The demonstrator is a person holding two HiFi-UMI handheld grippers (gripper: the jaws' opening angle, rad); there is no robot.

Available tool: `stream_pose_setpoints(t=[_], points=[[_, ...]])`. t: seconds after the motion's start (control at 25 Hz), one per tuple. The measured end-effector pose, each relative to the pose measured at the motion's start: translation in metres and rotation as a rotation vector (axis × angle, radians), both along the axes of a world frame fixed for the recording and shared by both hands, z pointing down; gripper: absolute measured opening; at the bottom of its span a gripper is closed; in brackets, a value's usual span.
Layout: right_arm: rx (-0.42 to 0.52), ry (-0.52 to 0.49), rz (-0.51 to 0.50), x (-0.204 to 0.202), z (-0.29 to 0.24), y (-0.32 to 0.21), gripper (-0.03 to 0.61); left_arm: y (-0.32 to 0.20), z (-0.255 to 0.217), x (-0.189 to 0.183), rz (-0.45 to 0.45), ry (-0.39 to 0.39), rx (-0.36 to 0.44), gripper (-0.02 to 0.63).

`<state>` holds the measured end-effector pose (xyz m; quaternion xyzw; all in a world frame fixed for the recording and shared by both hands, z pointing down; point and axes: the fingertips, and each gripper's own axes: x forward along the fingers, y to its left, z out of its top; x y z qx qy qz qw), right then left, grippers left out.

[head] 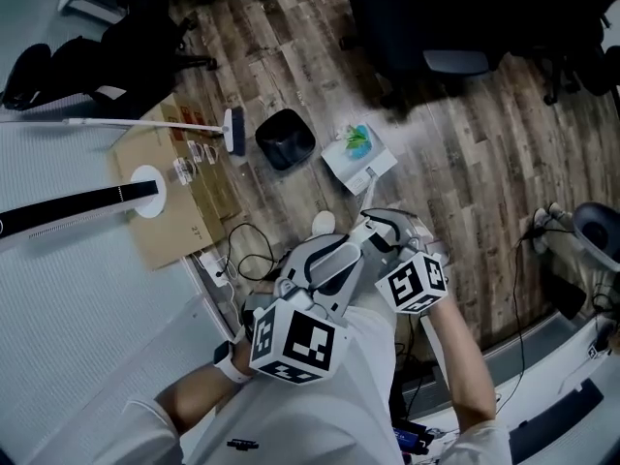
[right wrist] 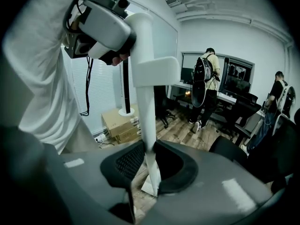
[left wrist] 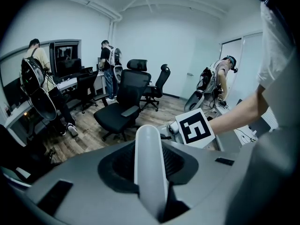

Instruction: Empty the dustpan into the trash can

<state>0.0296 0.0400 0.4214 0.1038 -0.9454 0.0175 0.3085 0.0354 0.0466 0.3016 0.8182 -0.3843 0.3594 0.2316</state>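
Dustpan [head: 360, 155]: one, handle [right wrist: 143, 78] in left gripper [left wrist: 150, 170], right gripper [right wrist: 151, 168]; trash can [head: 285, 139]: one.

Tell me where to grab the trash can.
Take the trash can by its rim, coming straight down. It seems to stand upright on the floor with its mouth open, which leaves the wall free to pinch.

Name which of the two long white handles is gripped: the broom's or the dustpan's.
The dustpan's handle: the left gripper and the right gripper both clamp it. The broom's handle is untouched, over by the cardboard box.
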Motion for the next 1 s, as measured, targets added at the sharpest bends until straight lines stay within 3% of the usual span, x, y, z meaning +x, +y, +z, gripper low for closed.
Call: stream_pose_setpoints(t=[0.48,1.0], points=[[0.072,-0.029,0.027,-0.018,-0.052,0.002,0.087,0.009,-0.05,-0.019,0.052,-0.013,0.083,0.109],[0.138,-0.046,-0.055,-0.052,-0.091,-0.002,0.087,0.01,-0.088,-0.057,-0.07,0.023,0.139,0.109]])
